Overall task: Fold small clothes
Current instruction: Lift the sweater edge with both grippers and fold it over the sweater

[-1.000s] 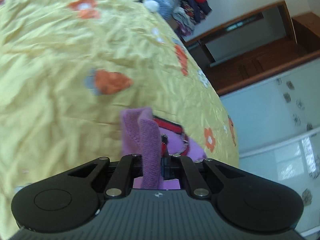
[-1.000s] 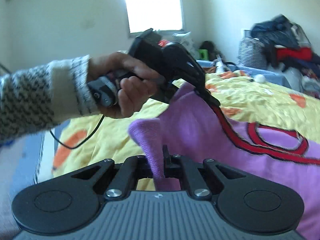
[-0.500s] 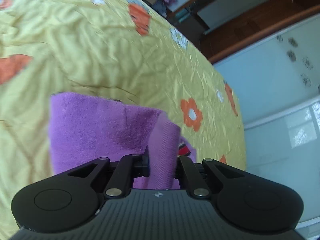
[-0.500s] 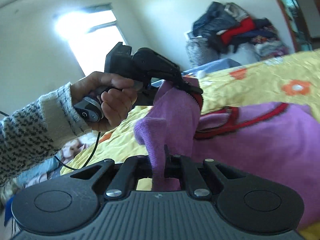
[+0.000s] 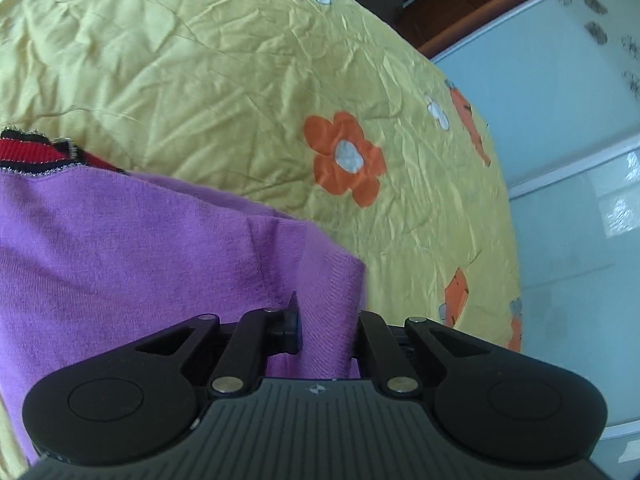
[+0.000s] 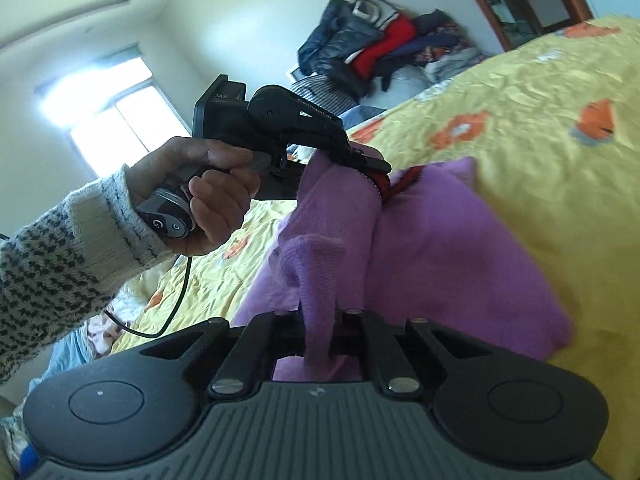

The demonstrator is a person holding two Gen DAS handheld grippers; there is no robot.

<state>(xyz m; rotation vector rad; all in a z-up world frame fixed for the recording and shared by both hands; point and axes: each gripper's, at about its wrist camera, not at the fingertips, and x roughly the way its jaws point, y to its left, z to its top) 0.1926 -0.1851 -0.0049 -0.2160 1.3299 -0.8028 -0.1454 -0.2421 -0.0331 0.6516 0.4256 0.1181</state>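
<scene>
Holding the purple sweater (image 6: 440,240) with both tools, you have it pinched in two spots so it hangs like a curtain and can be laid over itself. Your right gripper (image 6: 320,336) is clenched on a rolled bit of purple knit, at 6 o'clock in the right wrist view. Your left gripper (image 6: 360,156) is seen from the side at 11 o'clock in that view, clamped on the edge with the red trim (image 6: 382,182), so that edge stays up high. In the left wrist view, your left gripper (image 5: 324,332) has a thick fold of purple cloth squeezed between its jaws at 6 o'clock, and the rest of the sweater spreads out toward 9 o'clock. The far half of the sweater rests on the yellow bedspread (image 5: 240,72), out toward 3 o'clock in the right wrist view, so the bed holds that part flat while you lift the near part. I think you are in the middle of a fold, with the lifted half not yet laid down. A pile of clothes (image 6: 376,44) sits well apart at 12 o'clock, out of your way.
</scene>
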